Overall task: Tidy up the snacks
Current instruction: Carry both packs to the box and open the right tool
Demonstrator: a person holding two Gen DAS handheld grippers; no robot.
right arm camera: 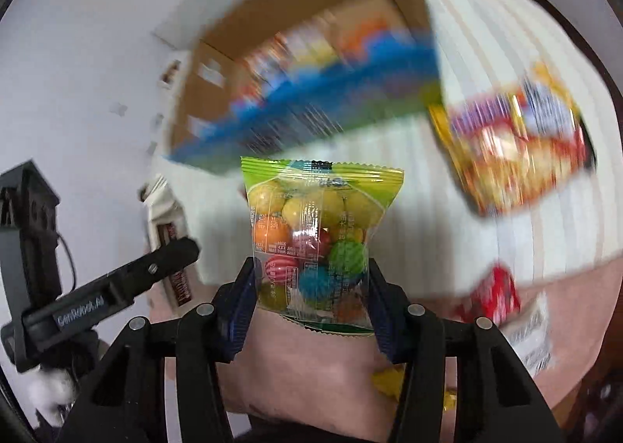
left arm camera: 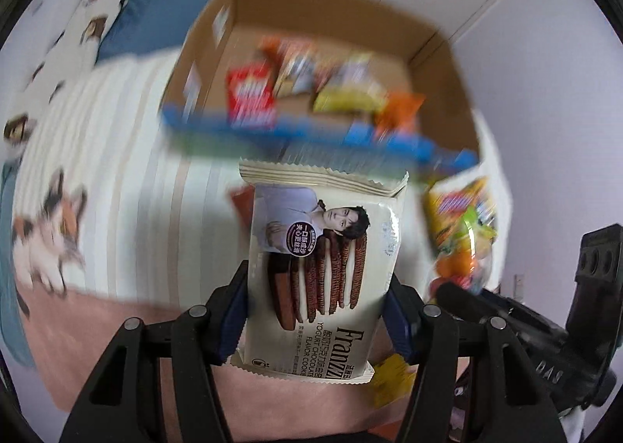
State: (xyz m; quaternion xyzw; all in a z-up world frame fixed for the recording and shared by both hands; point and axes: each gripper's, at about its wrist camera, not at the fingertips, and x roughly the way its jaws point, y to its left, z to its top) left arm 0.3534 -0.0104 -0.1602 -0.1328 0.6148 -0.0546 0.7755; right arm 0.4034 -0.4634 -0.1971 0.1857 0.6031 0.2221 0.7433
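- Two snack packs are held up at once, one in each gripper, both above a bed with a striped cover (left arm camera: 128,155).
- Left gripper (left arm camera: 317,310) is clenched on a cream pack of Franzzi yogurt chocolate cookies (left arm camera: 323,271); its blue pads press the pack's two long sides, and the pack stands upright between them.
- Right gripper (right arm camera: 311,295) is clamped on a clear bag of coloured gumballs (right arm camera: 315,240) with a green top seam; the pads pinch the lower part of the bag.
- Just beyond both packs stands an open cardboard box (left arm camera: 440,65) with a blue printed front edge, resting on the bed.
- Inside the box lie several snack packets, among them a red one (left arm camera: 251,96), a yellow one (left arm camera: 346,100) and an orange one (left arm camera: 401,108); blur hides their labels.
- On the bed to the right of the box lies a yellow and red snack bag (right arm camera: 514,139), blurred.
- Nearer the right gripper, on the pink part of the cover, sit a small red packet (right arm camera: 494,295) and a white packet (right arm camera: 533,330).
- At the far left of the bed lies a white pillow with a cat print (left arm camera: 97,11).
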